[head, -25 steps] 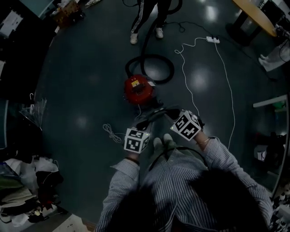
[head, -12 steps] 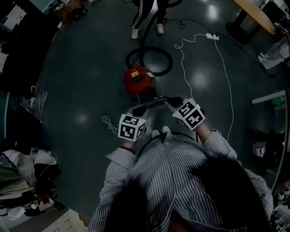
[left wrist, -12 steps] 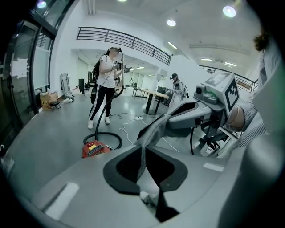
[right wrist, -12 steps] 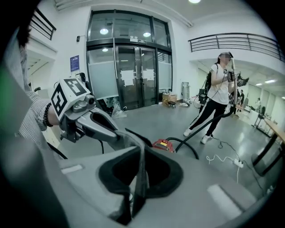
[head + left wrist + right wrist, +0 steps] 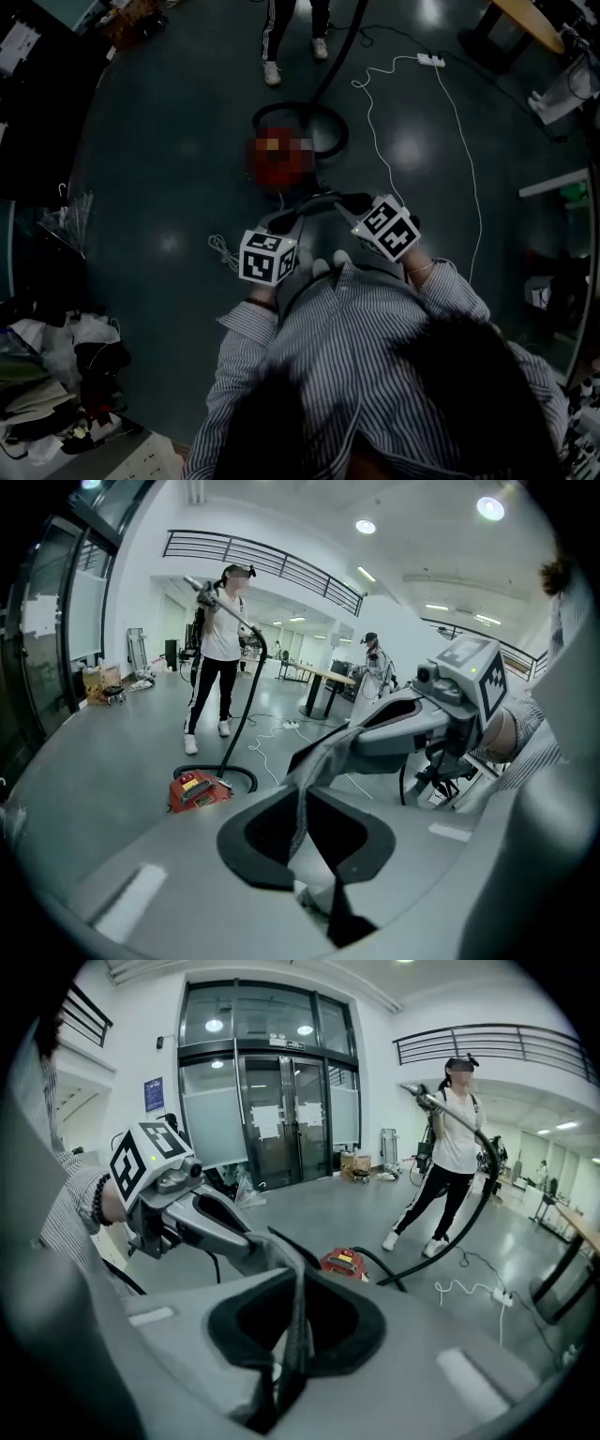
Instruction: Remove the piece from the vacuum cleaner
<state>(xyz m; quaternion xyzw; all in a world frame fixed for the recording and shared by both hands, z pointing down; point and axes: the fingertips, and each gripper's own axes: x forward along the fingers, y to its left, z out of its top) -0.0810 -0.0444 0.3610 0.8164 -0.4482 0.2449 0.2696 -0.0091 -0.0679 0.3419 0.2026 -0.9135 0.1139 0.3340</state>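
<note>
Close in: left gripper (image 5: pixel 314 878) and right gripper (image 5: pixel 286 1363), each pinched on an end of one grey cloth strip (image 5: pixel 323 757), strung between them. Beyond, on floor (image 5: pixel 112 761): red vacuum cleaner (image 5: pixel 197 790), well apart from strip. Farther: hose (image 5: pixel 246 705) rising to standing person (image 5: pixel 220 630).

Vacuum cleaner (image 5: pixel 278 159) on floor (image 5: pixel 169 169) at 12 o'clock; hose (image 5: pixel 343 139) coiled behind it. Standing person's shoes (image 5: pixel 273 73) farther out at 12. Power strip (image 5: pixel 431 60) at 1. Cloth strip (image 5: pixel 317 204) spans left tongs (image 5: pixel 284 221) and right tongs (image 5: pixel 353 203).
</note>
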